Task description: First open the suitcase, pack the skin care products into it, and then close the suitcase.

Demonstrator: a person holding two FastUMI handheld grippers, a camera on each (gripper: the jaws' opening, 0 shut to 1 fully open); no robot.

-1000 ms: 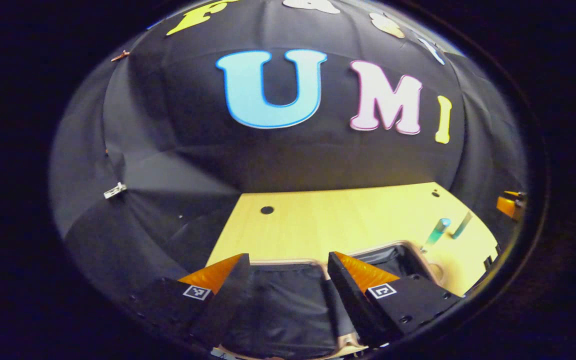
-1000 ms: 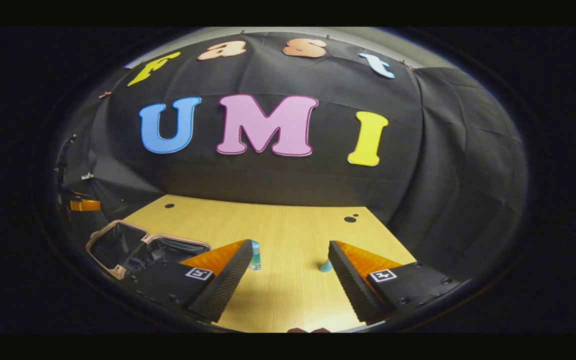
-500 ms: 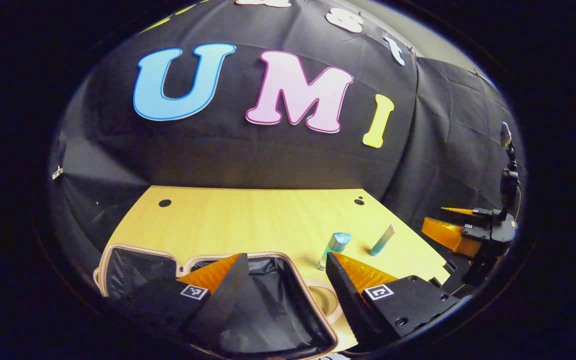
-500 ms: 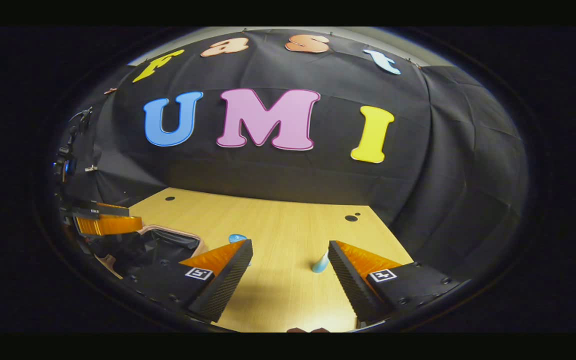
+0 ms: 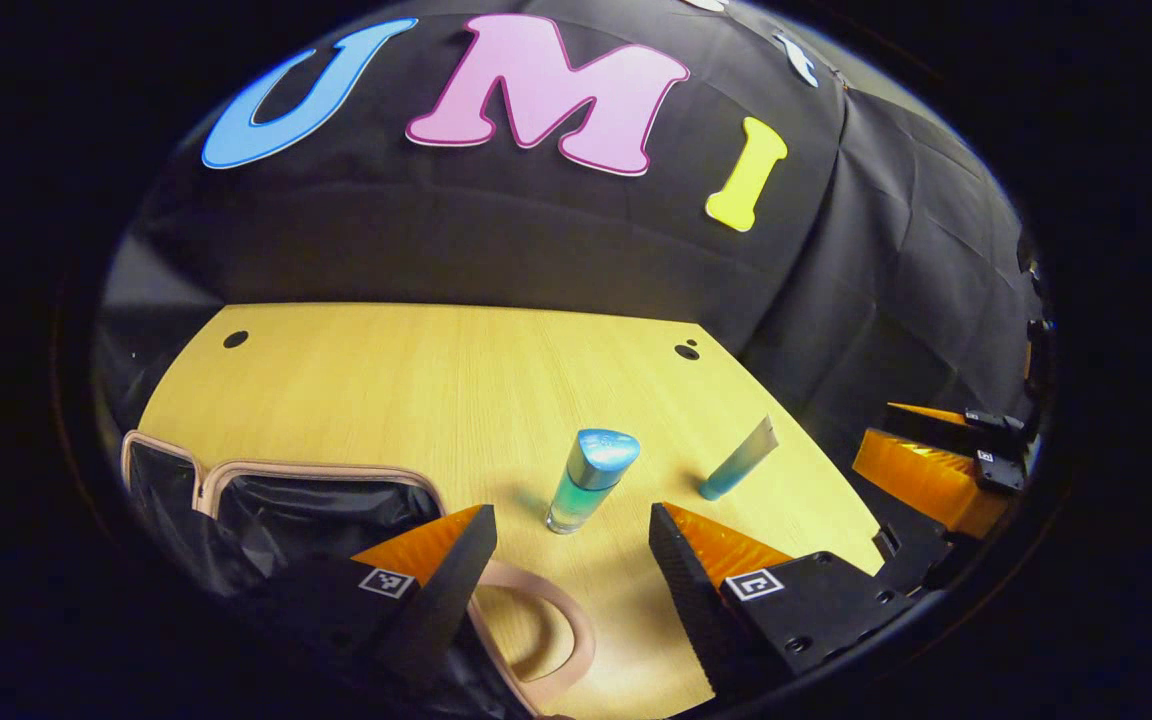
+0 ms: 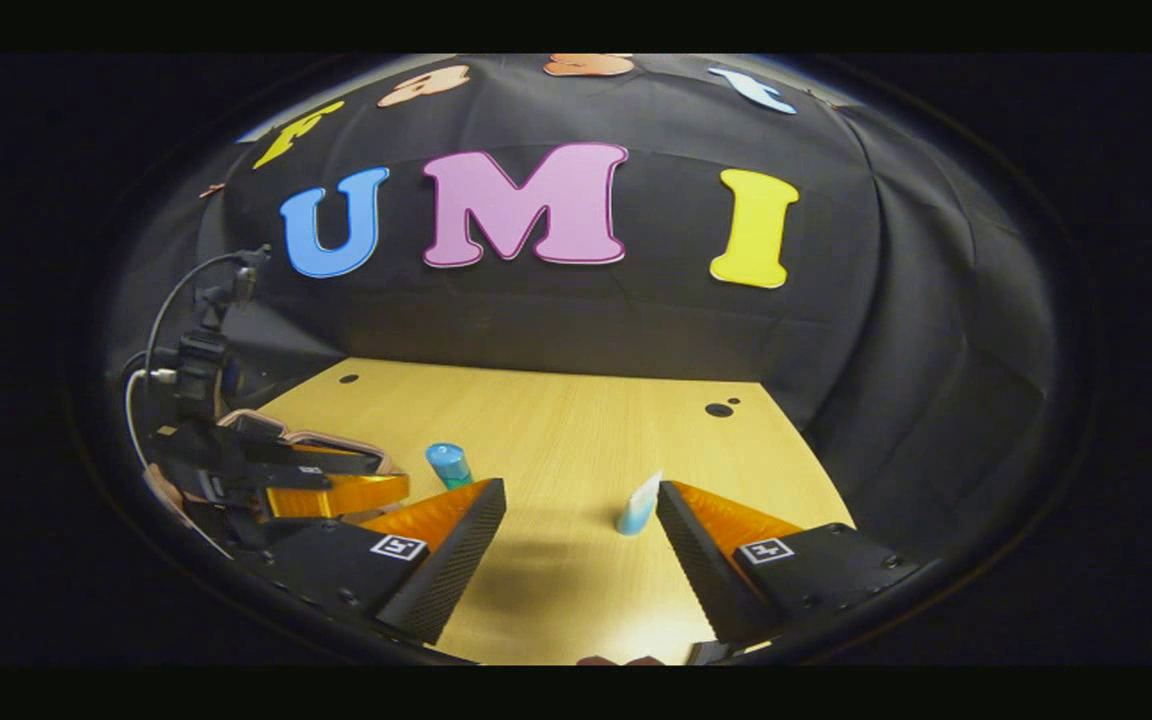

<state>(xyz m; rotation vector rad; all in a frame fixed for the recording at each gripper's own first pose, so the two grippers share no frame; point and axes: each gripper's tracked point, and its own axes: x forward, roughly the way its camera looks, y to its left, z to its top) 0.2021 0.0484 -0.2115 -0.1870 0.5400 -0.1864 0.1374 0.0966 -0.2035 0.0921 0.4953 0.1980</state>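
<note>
We have the suitcase [image 5: 266, 500] lying open on the table [image 5: 416, 380], its dark lined cavity just behind and to the left of our left gripper [image 5: 566, 560], whose fingers are spread wide and hold nothing. Straight ahead of that gripper, between its fingertips and a little beyond them, stands the teal bottle [image 5: 586, 480] — upright, tall and narrow. Further to the right stands the tube [image 5: 739, 460], leaning, resting on its cap end.

Our right gripper [image 6: 581, 540] is likewise released and empty, with the tube [image 6: 638, 503] just ahead of its right finger and the bottle [image 6: 449, 465] off beyond its left finger.

The risk we see is tipping: both products look top-heavy, so a finger arriving off-centre would likely knock one over and send it rolling. The two grippers are also near each other — we judge that reaching at once could make them collide. The suitcase handle [image 5: 546, 640] lies under the left gripper and could snag it.
</note>
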